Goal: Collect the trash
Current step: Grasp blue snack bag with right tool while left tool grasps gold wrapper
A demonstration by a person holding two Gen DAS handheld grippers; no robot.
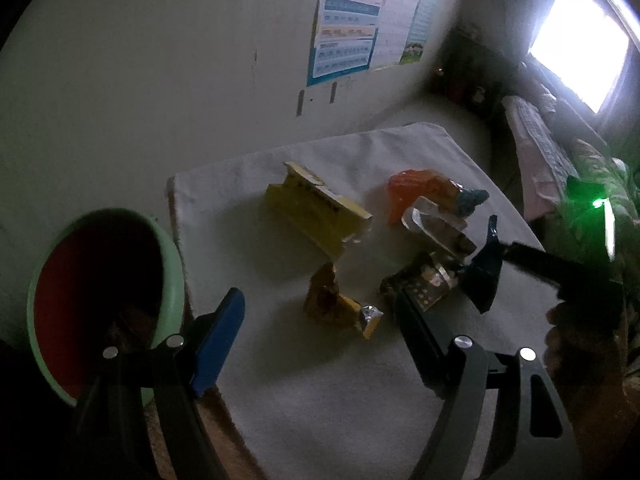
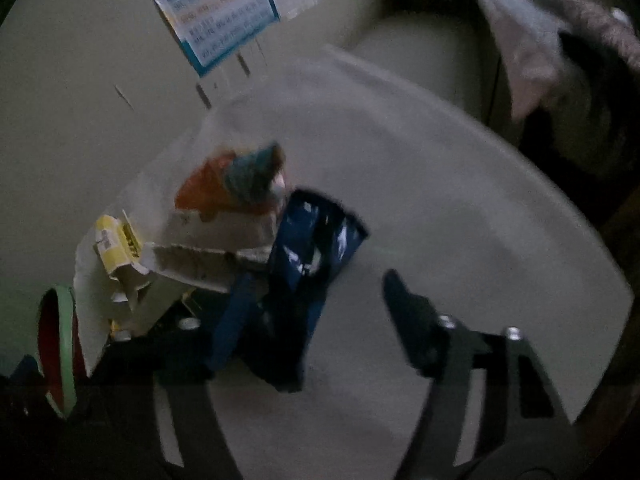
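Several pieces of trash lie on a white cloth [image 1: 352,400]: a yellow box [image 1: 316,212], an orange wrapper [image 1: 412,188], a silvery wrapper [image 1: 436,228], a dark gold wrapper [image 1: 420,286] and a small yellow-brown wrapper [image 1: 332,308]. My left gripper [image 1: 318,300] stands open just above that small wrapper, touching nothing. My right gripper [image 2: 320,278] has a dark blue wrapper [image 2: 316,240] between its fingers. The wrapper leans on the left finger and a gap shows to the right finger [image 2: 408,312]. In the left wrist view the right gripper [image 1: 494,248] sits at the right with the blue wrapper [image 1: 484,280] upright.
A green bin with a red inside [image 1: 100,300] stands at the cloth's left edge, beside my left finger. A poster [image 1: 360,20] hangs on the wall behind. Bedding [image 1: 560,160] and a bright window [image 1: 580,40] are at the far right.
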